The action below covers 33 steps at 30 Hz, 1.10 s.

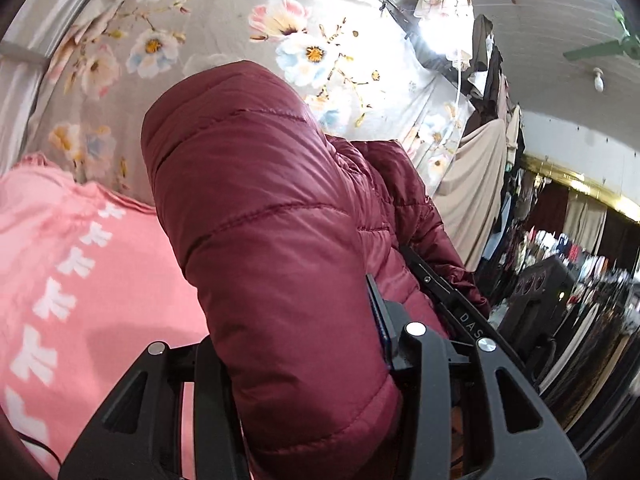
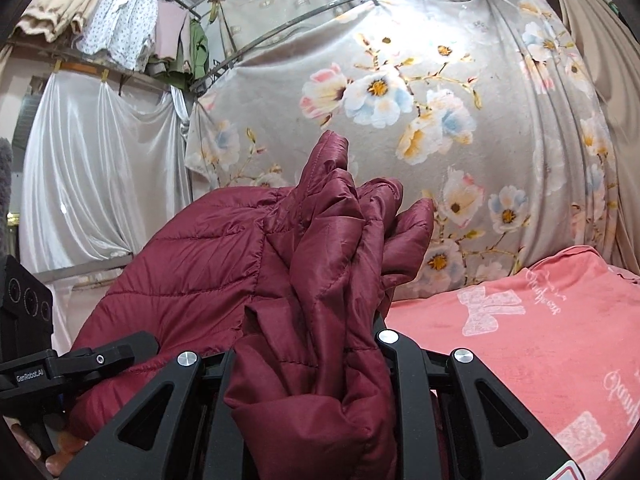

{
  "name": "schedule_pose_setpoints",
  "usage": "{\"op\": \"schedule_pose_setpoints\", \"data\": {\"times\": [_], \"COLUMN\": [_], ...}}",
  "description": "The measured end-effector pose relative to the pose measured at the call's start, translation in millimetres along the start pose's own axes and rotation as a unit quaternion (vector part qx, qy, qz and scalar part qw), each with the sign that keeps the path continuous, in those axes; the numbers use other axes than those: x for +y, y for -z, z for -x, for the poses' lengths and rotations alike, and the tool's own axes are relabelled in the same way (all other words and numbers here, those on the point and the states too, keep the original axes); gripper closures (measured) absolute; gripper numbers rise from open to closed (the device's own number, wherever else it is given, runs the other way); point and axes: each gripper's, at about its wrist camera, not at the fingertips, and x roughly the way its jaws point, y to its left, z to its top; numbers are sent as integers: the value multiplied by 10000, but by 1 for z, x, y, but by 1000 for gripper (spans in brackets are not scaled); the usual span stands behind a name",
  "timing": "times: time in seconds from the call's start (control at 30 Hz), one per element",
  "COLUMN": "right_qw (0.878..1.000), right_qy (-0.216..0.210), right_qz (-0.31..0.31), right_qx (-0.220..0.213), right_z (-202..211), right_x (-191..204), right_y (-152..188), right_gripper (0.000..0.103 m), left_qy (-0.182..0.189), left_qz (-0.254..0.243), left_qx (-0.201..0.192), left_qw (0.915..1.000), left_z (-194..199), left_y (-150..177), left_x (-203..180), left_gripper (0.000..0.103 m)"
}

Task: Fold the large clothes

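Observation:
A maroon quilted puffer jacket [image 1: 260, 200] fills the middle of the left wrist view. My left gripper [image 1: 300, 344] is shut on a thick padded fold of it, which hides the fingertips. In the right wrist view the same jacket [image 2: 200, 264] is lifted above the bed, and my right gripper [image 2: 308, 348] is shut on a bunched, creased edge of it. The rest of the jacket stretches to the left towards the black body of the left tool [image 2: 100, 356]. The black bar of the right tool [image 1: 440, 296] shows behind the jacket in the left wrist view.
A pink blanket with white bow prints [image 2: 520, 340] covers the bed [image 1: 80, 280] under the jacket. A grey floral sheet [image 2: 480, 120] hangs behind it, with white drapes [image 2: 100, 160] to the left. Racks of hanging clothes [image 1: 500, 140] and a black speaker [image 1: 536, 292] stand at the right.

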Motion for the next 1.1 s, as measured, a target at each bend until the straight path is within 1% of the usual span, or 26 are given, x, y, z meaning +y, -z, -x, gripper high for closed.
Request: {"op": "schedule_pose_setpoints", "data": {"times": [0.07, 0.23, 0.43, 0.57, 0.7, 0.77, 0.87, 0.97, 1.1], "right_qw": [10000, 9991, 9975, 9970, 9959, 9948, 9919, 9880, 9844], "right_qy": [34, 148, 329, 457, 551, 591, 681, 739, 864], "right_qz": [22, 110, 65, 8, 2, -75, -133, -236, -211], "right_qx": [76, 389, 619, 628, 713, 830, 1067, 1335, 1519], "right_z": [-17, -69, -121, -146, -171, -185, -206, -224, -241], "right_x": [5, 16, 8, -4, -19, -28, -42, -59, -71], "right_y": [10, 43, 67, 78, 91, 100, 117, 137, 156], "right_gripper": [84, 84, 84, 84, 84, 84, 84, 84, 84], "left_qy": [7, -35, -195, -215, -177, -154, -218, -355, -483], "left_qz": [-39, -164, -192, -266, -436, -434, -409, -410, -307], "left_qx": [14, 206, 521, 638, 667, 693, 815, 1022, 1239], "left_qw": [10000, 9996, 9983, 9974, 9967, 9965, 9956, 9933, 9906], "left_z": [-3, -27, -64, -89, -115, -130, -149, -173, -198], "left_y": [-1, -4, -4, -1, 1, 3, 10, 25, 44], "left_x": [20, 79, 132, 152, 167, 179, 191, 206, 222], "left_gripper": [63, 63, 63, 63, 63, 63, 63, 63, 63]}}
